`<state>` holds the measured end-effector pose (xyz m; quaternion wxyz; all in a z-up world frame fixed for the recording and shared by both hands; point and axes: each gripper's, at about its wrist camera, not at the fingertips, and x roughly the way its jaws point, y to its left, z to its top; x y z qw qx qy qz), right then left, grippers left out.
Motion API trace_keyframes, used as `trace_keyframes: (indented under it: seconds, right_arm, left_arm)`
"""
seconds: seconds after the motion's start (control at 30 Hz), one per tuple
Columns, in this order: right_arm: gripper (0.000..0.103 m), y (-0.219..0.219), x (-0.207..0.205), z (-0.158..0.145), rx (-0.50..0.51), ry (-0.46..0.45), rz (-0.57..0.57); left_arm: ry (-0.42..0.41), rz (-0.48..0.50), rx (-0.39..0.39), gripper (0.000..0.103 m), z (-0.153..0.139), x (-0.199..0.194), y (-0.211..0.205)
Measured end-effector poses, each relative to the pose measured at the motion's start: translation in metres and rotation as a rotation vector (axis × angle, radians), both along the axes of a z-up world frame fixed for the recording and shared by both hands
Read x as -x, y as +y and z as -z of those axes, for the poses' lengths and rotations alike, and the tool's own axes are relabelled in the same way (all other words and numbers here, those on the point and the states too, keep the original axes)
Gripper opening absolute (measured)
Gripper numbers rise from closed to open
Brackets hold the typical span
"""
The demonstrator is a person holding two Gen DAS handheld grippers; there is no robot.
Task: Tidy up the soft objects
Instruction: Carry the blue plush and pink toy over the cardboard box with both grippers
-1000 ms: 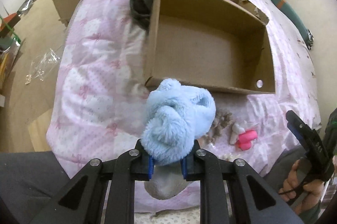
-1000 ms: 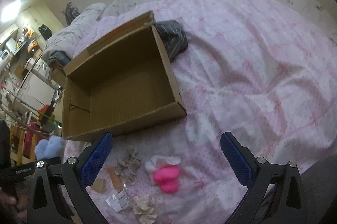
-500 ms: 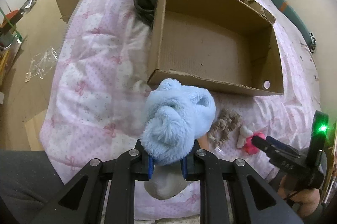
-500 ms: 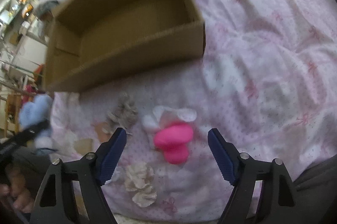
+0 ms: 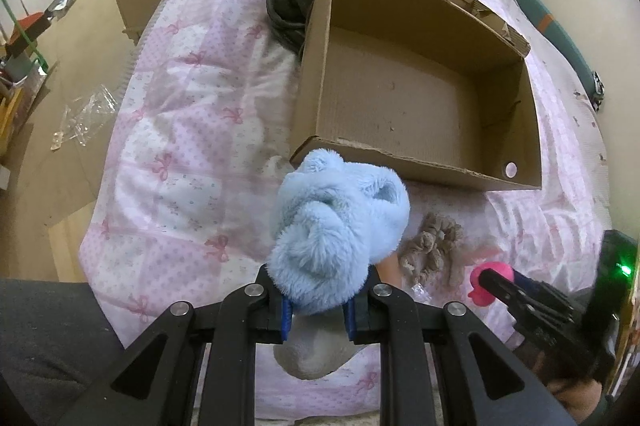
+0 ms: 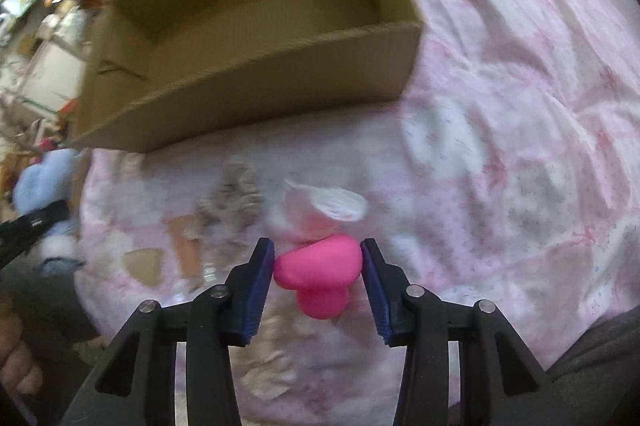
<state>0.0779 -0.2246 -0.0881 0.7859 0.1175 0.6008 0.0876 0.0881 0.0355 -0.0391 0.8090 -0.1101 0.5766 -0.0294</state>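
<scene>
My left gripper [image 5: 318,310] is shut on a fluffy light-blue plush toy [image 5: 340,230] and holds it above the bed, just in front of the near wall of an open cardboard box [image 5: 400,165]. The box is empty inside. My right gripper [image 6: 318,266] has its blue pads on both sides of a bright pink soft toy [image 6: 320,272] lying on the pink bedspread; the pads touch or nearly touch it. The pink toy [image 5: 490,284] and the right gripper also show at the right in the left wrist view.
A beige knitted piece [image 5: 434,252], a white cloth [image 6: 328,205] and small scraps [image 6: 184,250] lie on the bedspread [image 5: 180,145] in front of the box. A dark garment [image 5: 290,7] lies by the box's left wall. The bed edge drops to the floor at left.
My right gripper has come down and forward onto the pink toy and its jaws have narrowed around it. My left gripper with the blue plush has edged a little closer to the box.
</scene>
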Motion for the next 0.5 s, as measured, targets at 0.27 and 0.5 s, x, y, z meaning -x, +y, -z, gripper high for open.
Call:
trace_keyframes:
  seconds: [0.27, 0.5]
  right_arm:
    - [0.046, 0.024, 0.013, -0.028, -0.052, -0.121, -0.127]
    - [0.046, 0.022, 0.013, -0.038, -0.107, -0.174, -0.125]
  left_arm:
    - [-0.012, 0.009, -0.040, 0.018, 0.000, 0.004, -0.002]
    - [-0.021, 0.034, -0.099, 0.018, 0.003, 0.007, -0.011]
